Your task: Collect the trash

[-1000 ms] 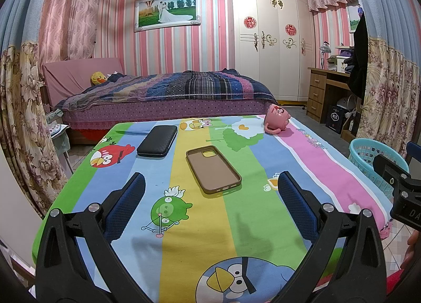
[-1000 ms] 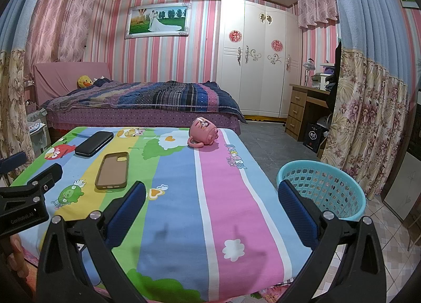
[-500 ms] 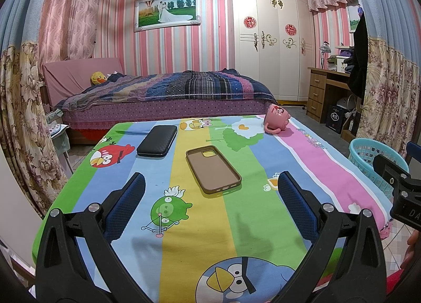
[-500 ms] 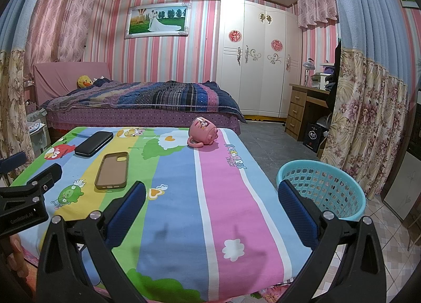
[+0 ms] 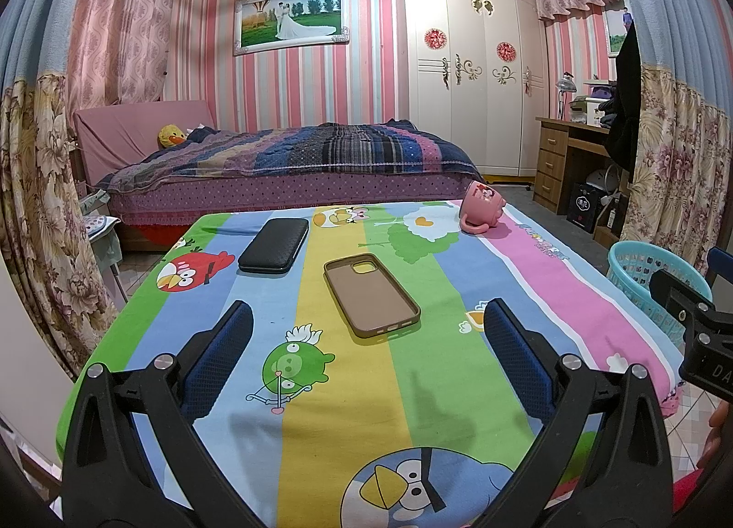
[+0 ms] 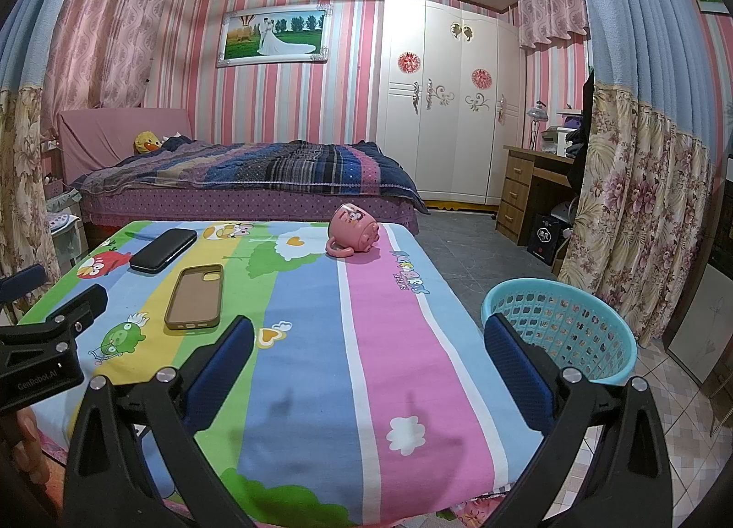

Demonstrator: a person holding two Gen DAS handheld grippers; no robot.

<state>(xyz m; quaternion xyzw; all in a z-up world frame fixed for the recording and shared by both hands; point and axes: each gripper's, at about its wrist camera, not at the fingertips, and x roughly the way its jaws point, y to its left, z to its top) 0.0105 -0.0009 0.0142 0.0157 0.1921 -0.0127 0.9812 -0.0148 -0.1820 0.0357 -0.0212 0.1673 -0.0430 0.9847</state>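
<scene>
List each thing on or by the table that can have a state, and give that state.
left gripper: open, holding nothing
right gripper: open, holding nothing
pink mug: tipped on its side, handle on the cloth
phone case: lying flat, inside up, no phone in it
black case: lying flat, shut
basket: upright on the floor beside the table

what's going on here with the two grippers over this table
A person holds a hand-held gripper in each hand over a cartoon-print table. The left hand-held gripper and the right hand-held gripper are both open and empty. On the table lie a brown phone case, a black case and a tipped pink mug, all untouched. A teal basket sits on the floor beside the table.
</scene>
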